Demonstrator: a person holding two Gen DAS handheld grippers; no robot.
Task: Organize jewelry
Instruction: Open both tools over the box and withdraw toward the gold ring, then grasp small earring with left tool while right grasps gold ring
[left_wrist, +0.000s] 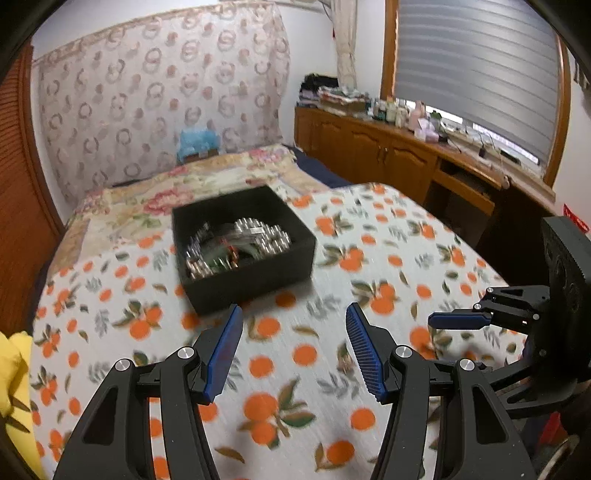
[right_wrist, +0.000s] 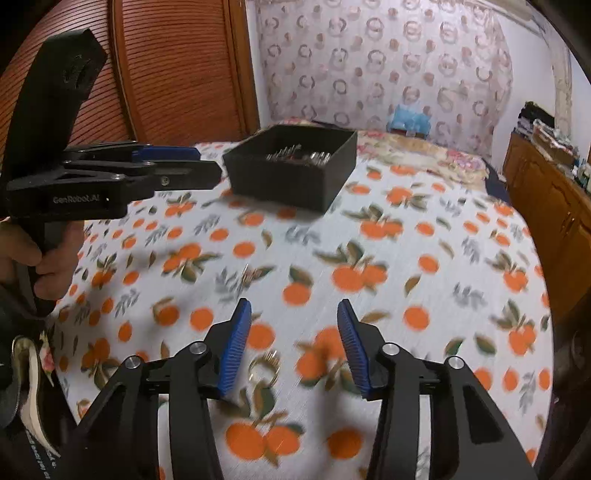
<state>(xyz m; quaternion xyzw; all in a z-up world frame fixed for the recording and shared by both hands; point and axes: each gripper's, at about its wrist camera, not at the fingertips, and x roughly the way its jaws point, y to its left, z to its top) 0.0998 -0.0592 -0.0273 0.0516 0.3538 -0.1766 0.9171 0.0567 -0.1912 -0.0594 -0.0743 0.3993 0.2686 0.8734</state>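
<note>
Two tongs, both spread apart and empty: left tongs (left_wrist: 293, 345) near black box (left_wrist: 295, 264) of jewelry (left_wrist: 236, 245) on bed (left_wrist: 369, 280); right tongs (right_wrist: 294, 345) over gold ring (right_wrist: 263, 367). Probably pickup step; next, closing squarely on ring.

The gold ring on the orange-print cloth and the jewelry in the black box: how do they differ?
The gold ring lies alone on the bare cloth; the boxed jewelry is a heap inside the black box. The ring looks gold, while the heap is mostly silver links. The ring sits just ahead of the open right gripper; the heap lies farther off. Both rest untouched by any fingers.
</note>
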